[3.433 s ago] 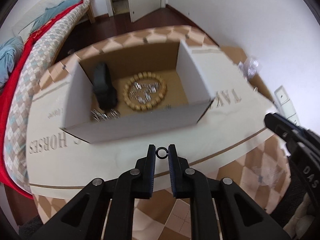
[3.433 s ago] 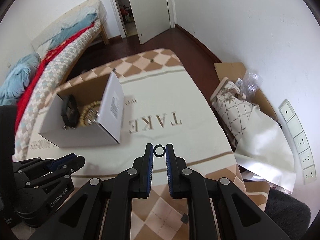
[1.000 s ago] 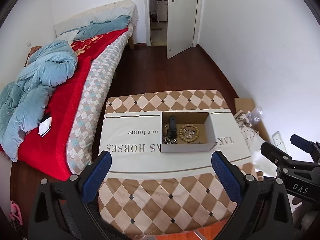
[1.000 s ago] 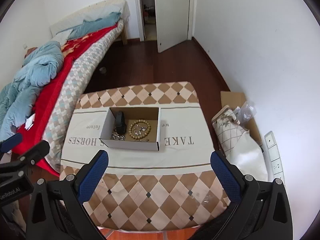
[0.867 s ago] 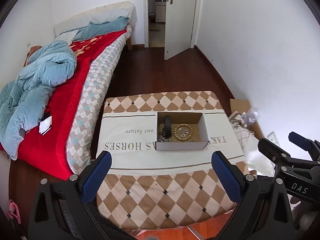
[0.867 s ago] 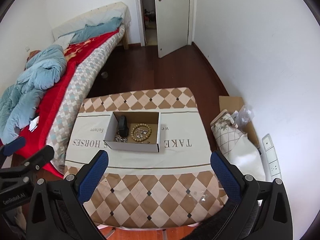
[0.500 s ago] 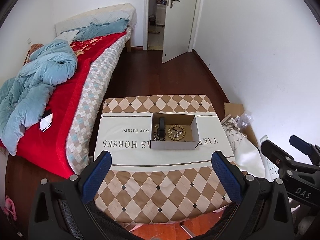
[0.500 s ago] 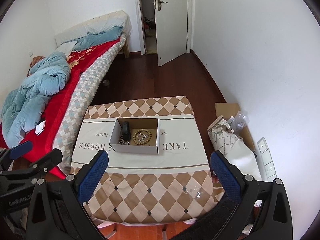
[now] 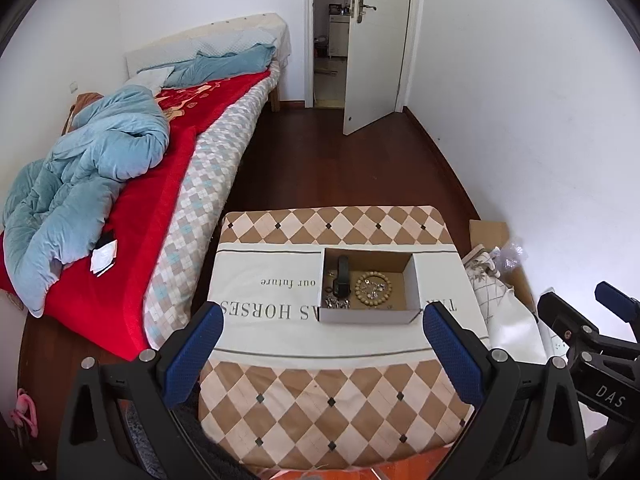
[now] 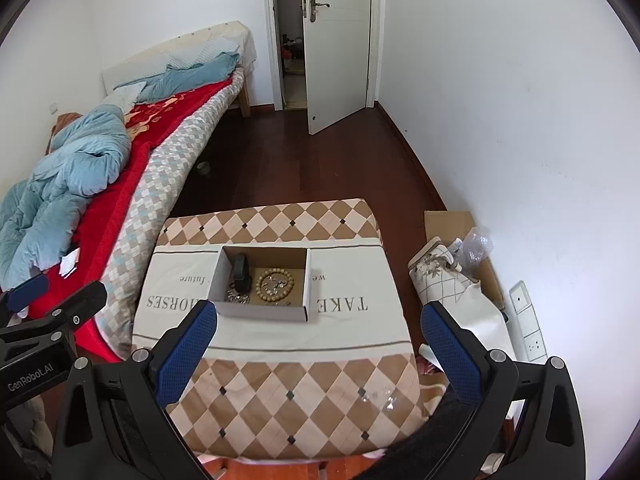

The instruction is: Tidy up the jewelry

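An open cardboard box sits on the cloth-covered table. In it lie a wooden bead bracelet, a black band and small silver pieces. The box also shows in the right wrist view with the bracelet. My left gripper is wide open and empty, held high and well back from the table. My right gripper is also wide open and empty, equally far back. Each gripper shows at the edge of the other's view.
A bed with a red cover and blue quilt runs along the left. A white door stands open at the back. Bags and cardboard lie on the floor right of the table, by the white wall.
Both grippers, earlier shut on small black rings near the box, are now open and empty. Over the last second both have pulled farther back and up from the table.
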`<state>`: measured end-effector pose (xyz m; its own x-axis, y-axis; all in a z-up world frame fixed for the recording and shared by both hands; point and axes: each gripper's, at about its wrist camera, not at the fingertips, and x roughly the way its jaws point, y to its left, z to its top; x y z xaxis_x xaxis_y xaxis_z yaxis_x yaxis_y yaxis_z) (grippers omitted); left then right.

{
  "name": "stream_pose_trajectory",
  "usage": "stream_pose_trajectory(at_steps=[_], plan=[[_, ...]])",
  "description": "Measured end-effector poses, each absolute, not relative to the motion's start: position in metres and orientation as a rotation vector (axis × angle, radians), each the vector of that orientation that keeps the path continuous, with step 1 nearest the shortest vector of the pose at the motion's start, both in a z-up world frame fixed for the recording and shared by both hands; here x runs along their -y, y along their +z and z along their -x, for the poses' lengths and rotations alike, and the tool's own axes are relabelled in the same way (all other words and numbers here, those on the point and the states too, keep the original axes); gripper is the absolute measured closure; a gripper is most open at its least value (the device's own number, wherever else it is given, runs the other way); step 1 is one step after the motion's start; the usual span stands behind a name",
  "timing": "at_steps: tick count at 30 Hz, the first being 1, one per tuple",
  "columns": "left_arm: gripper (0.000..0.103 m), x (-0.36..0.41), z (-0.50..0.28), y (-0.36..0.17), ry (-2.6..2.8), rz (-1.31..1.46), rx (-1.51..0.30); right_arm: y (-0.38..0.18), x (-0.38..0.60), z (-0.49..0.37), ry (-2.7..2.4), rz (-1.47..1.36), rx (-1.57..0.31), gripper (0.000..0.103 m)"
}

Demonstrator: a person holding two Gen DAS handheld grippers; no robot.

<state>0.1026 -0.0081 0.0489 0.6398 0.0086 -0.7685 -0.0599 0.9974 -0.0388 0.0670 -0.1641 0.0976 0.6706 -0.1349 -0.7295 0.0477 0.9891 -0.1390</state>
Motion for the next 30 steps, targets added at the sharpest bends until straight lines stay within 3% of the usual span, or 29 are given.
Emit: stream_pose_trajectory(at_steps=[14,30], plan=[[0.001,0.0,-0.171,0.012,0.084,0.047,-0.972,0.056,0.165,-0.143,-0.131,0.134,-0.918,0.0],[0.001,0.002,-0.178,-0.009,0.067,0.04,-1.032,0.024,0.167,-0.165,-0.136,0.152,-0.995,0.0]])
